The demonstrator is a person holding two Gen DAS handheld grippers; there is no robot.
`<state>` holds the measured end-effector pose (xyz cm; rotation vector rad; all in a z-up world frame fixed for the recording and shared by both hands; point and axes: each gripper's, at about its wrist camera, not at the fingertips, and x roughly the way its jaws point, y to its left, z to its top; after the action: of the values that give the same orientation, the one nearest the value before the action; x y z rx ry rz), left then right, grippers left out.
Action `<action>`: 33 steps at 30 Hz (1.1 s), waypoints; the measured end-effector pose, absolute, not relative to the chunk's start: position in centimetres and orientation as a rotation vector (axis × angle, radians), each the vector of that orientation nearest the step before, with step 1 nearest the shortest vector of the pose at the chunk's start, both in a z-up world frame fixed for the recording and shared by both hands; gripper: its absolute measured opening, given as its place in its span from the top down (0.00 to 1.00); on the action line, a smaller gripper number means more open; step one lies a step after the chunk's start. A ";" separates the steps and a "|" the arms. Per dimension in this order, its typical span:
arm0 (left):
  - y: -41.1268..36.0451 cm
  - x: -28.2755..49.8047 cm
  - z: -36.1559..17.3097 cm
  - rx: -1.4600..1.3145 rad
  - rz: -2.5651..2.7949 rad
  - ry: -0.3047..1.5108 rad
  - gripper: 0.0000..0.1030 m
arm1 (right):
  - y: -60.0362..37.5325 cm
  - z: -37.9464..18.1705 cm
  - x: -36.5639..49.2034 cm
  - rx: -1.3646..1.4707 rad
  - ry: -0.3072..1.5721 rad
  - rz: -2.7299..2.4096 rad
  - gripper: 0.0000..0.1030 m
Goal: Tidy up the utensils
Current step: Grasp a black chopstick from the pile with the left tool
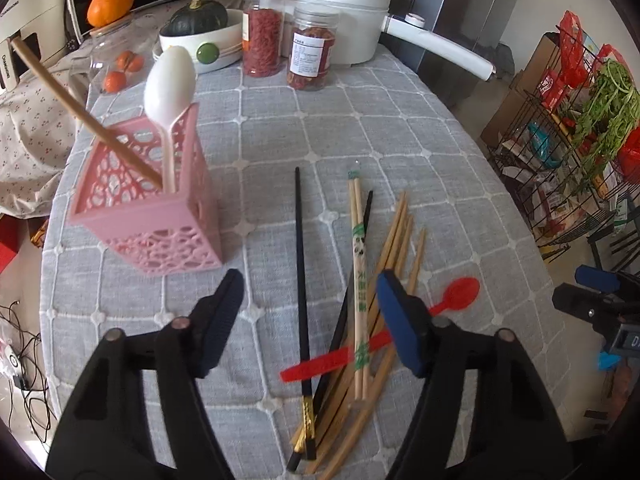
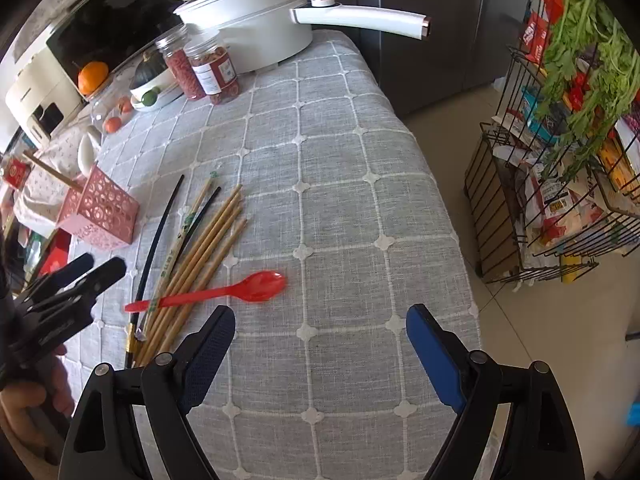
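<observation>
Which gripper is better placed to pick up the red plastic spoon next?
Probably right. The right gripper hangs open just short of the red plastic spoon's bowl, on bare cloth. The left gripper, also open, straddles the black chopsticks and bamboo chopsticks crossing the spoon's handle.

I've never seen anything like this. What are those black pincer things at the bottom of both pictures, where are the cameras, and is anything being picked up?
There is no robot here. A person holds a hand-held gripper in each hand, and each carries a wide-angle camera looking along its two fingers. One picture comes from the left hand-held gripper, the other from the right hand-held gripper. Both are open and hold nothing. On the grey checked tablecloth lies a loose pile of chopsticks with a red spoon across them. The pink basket already holds a white spoon and a wooden stick. At the far end stand a white pot and jars.
</observation>
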<state>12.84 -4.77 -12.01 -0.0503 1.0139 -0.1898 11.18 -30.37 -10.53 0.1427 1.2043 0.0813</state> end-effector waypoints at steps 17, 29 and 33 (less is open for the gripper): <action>-6.2 17.6 -16.9 -0.035 -0.130 1.075 0.92 | -31.4 -11.4 11.8 0.181 1.232 0.079 0.14; -6.9 14.3 -12.2 -0.022 -0.249 1.002 0.94 | -31.2 -12.6 12.5 0.251 1.285 0.104 0.14; -6.1 12.4 -9.9 -0.023 -0.281 0.956 0.94 | -31.3 -13.1 12.7 0.285 1.305 0.103 0.14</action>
<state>12.44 -6.09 -9.91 -0.0227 0.9564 -0.2807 12.72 -31.29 -13.12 0.2855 1.3048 0.1025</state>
